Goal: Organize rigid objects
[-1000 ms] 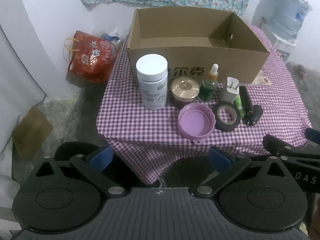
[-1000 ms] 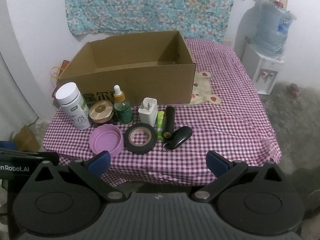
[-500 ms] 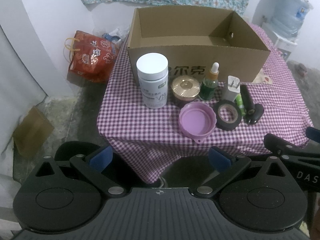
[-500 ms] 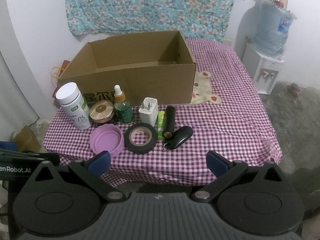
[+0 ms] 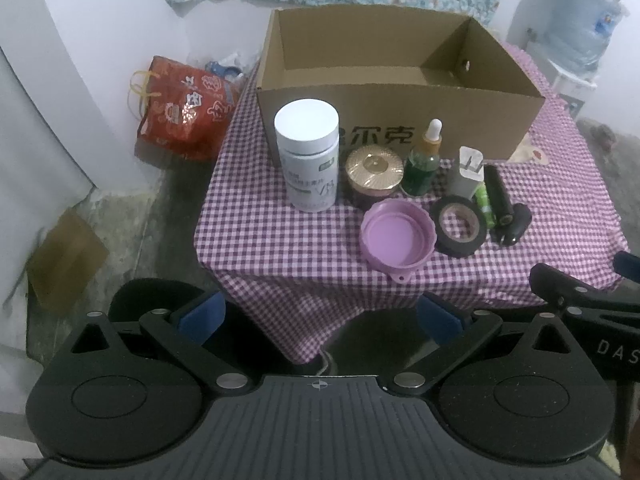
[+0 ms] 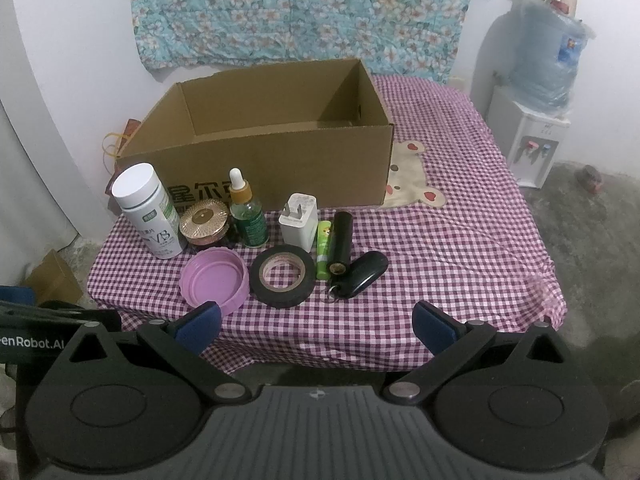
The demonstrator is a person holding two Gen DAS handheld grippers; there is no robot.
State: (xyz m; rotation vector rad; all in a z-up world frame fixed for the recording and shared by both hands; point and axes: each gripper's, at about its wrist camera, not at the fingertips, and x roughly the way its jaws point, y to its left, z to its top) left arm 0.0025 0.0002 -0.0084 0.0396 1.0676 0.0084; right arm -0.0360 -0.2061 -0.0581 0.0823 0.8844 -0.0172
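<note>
1. Open cardboard box (image 6: 276,168) at the back of the checked tablecloth (image 6: 460,264), mouth up, long axis across the table; nothing visible inside.
2. Just in front of the box, a row: white pill bottle (image 6: 146,210) upright at the left end, gold-lidded jar (image 6: 204,222) beside it, green dropper bottle (image 6: 248,210) upright with tip up, white charger plug (image 6: 300,222) standing with prongs up.
3. Nearer the table edge than that row: purple lid (image 6: 214,280) lying hollow side up, black tape roll (image 6: 284,276) lying flat just right of it.
4. Right of the tape roll: green tube (image 6: 323,250) and black cylinder (image 6: 339,246) lying side by side, long axes running from table edge towards the box; black key fob (image 6: 366,274) lying at a slant, ring end towards the table edge.
5. Left gripper (image 5: 320,316) held off the table's near edge, fingers spread wide, gripping nothing.
6. Right gripper (image 6: 316,326) likewise short of the table edge, fingers wide apart, nothing between them.
</note>
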